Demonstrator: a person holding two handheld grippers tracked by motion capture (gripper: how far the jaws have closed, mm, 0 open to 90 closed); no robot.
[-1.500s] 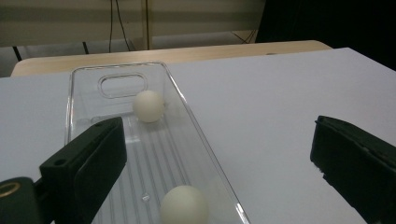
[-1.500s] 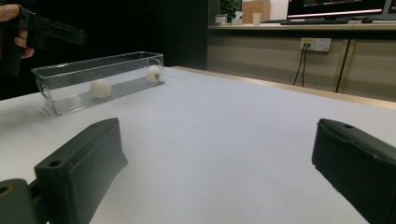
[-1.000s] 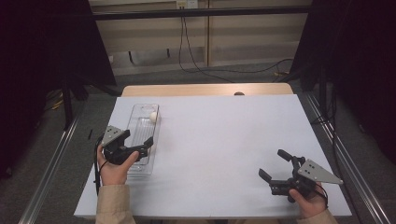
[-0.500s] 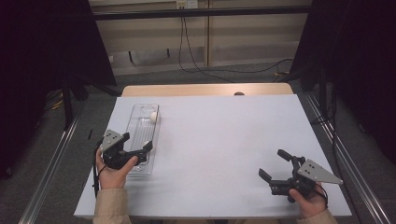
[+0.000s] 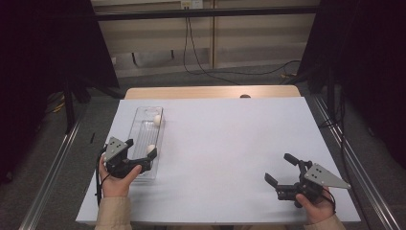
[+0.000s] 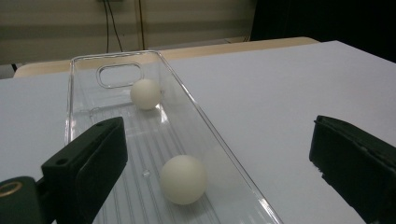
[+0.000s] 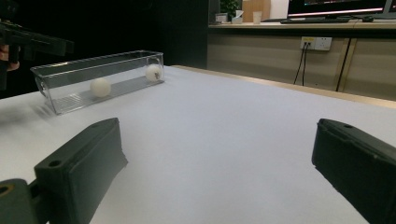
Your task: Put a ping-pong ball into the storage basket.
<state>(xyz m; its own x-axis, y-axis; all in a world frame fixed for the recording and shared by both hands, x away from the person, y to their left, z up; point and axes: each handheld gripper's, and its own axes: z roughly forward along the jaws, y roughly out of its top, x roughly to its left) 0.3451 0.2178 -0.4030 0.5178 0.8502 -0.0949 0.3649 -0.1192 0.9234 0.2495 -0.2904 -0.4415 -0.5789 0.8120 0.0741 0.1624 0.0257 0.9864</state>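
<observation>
Grippers L [image 5: 143,155] & R [image 5: 281,168] both gaping; tray [image 5: 139,125] near end hidden under L, 2 balls inside.

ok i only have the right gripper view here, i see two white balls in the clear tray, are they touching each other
Observer: No. In the high view the far ball sits near the far end of the clear tray, and the near ball lies well apart from it, toward the person.
Operator: and where's the left gripper, i just get a dark bit at my left edge
Observer: The left gripper hangs over the tray's near end, open, with the near ball ahead of its jaws.
Operator: is it holding anything
Observer: No. The left gripper view shows both jaws spread wide and the near ball resting on the ribbed tray floor.
</observation>
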